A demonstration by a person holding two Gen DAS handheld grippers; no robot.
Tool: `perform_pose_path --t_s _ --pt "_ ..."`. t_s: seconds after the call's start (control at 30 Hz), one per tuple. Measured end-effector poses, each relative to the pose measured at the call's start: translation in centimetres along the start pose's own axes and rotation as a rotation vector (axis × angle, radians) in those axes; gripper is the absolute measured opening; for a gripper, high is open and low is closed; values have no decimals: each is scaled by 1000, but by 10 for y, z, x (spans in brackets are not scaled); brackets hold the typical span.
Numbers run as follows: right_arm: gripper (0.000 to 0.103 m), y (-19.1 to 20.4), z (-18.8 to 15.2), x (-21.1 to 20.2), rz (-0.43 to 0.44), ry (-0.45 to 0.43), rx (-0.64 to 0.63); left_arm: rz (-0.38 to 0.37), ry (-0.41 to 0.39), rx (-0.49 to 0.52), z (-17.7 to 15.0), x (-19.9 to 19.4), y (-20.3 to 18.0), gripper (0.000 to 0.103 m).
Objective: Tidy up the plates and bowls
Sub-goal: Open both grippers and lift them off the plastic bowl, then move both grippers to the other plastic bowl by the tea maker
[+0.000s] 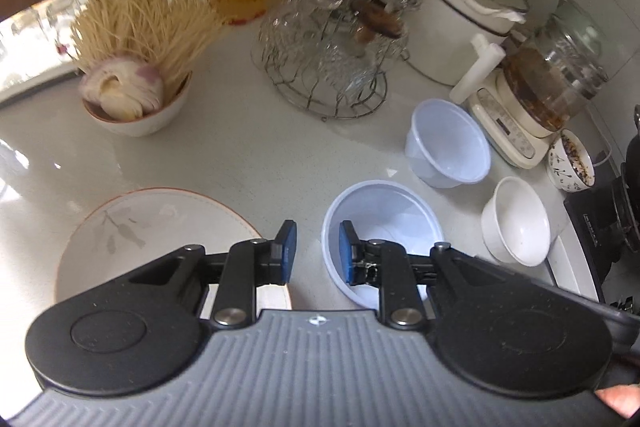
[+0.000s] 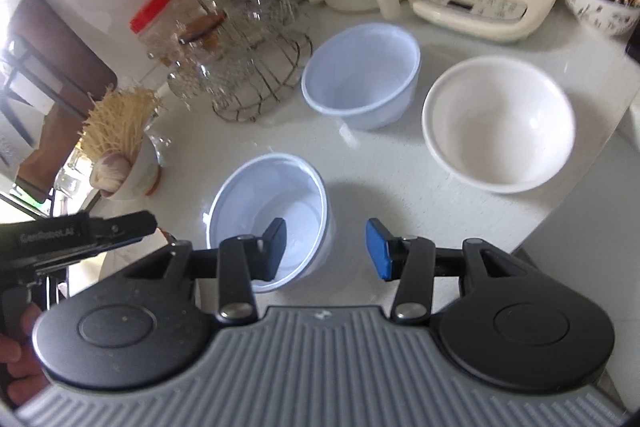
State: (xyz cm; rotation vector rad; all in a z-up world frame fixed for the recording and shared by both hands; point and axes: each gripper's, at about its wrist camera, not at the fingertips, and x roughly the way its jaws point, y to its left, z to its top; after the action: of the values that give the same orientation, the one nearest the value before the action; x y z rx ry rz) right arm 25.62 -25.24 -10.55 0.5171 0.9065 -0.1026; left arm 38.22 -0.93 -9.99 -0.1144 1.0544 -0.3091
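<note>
Your left wrist camera sits just behind the left gripper (image 1: pixel 314 253) and looks forward and steeply down over the jaws onto the bench (image 1: pixel 240 147). It is close to the surface, above the flowered plate (image 1: pixel 132 227) and the near pale blue bowl (image 1: pixel 384 211). Your right wrist camera looks the same way over the right gripper (image 2: pixel 326 253), also close, from a place more to the right. Both views share the near pale blue bowl (image 2: pixel 272 195), the far pale blue bowl (image 1: pixel 448 143) (image 2: pixel 360 75), the white bowl (image 1: pixel 516 219) (image 2: pixel 500 123) and the wire rack of glasses (image 1: pixel 328 59) (image 2: pixel 248 67).
</note>
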Motion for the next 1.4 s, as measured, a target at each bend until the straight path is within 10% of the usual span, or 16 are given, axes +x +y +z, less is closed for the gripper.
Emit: perform_pose_path --t_s 0.8,1.4 --pt "48 40 -4 -116 19 -253 -112 -24 -182 128 -4 -112 -39 26" --pt "48 87 -25 -135 -57 -335 -106 -139 -195 188 -12 -124 -9 38"
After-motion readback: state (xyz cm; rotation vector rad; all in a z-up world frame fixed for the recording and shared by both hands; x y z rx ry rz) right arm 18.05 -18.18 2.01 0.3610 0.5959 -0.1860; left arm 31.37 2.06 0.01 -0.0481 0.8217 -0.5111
